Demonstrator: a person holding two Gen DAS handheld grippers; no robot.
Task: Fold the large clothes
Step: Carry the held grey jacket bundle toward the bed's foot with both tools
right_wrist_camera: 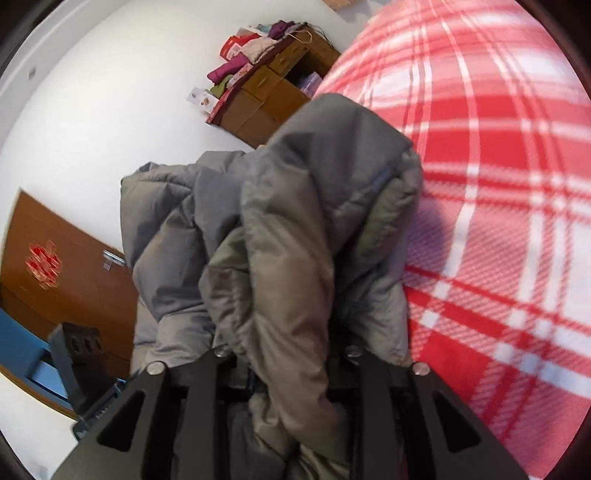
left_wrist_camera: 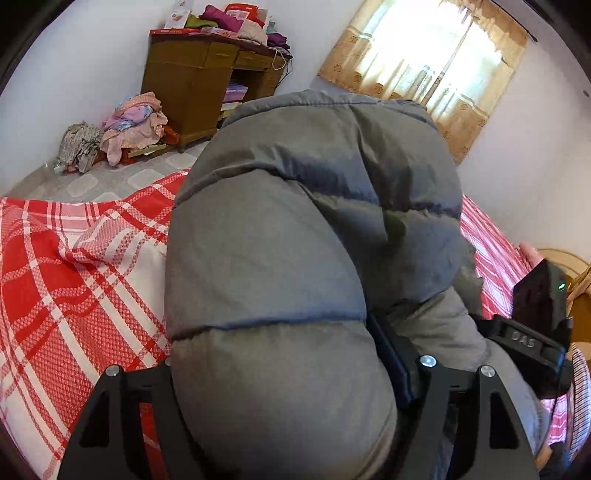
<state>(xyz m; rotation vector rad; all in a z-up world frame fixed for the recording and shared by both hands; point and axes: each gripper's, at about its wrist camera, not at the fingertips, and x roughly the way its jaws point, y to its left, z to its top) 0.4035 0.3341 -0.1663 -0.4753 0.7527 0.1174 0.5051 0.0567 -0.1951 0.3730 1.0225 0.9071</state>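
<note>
1. My left gripper [left_wrist_camera: 295, 373] is clamped on a thick roll of the grey padded jacket [left_wrist_camera: 314, 229]; the quilted fabric bulges up between the two black fingers and fills the middle of my left wrist view.
2. My right gripper [right_wrist_camera: 284, 363] is likewise closed on a bunched fold of the same jacket [right_wrist_camera: 288, 229], with the cloth wedged between its fingers and spilling forward and to the left.
3. The jacket is raised over the bed, whose red and white checked bedspread [left_wrist_camera: 74, 266] lies below and to both sides of it. In the right wrist view the bedspread [right_wrist_camera: 498, 221] covers the whole right half.
4. From the left wrist view I see the other gripper's black body [left_wrist_camera: 532, 332] just to the right of the jacket, close to my left one.
5. Beyond the bed stands a brown wooden desk [left_wrist_camera: 199, 85] against the white wall, with folded clothes [left_wrist_camera: 236, 22] stacked on its surface.
6. A loose pile of clothes [left_wrist_camera: 122, 129] lies on the tiled floor beside the desk.
7. A curtained window [left_wrist_camera: 432, 55] glows brightly to the upper right.
</note>
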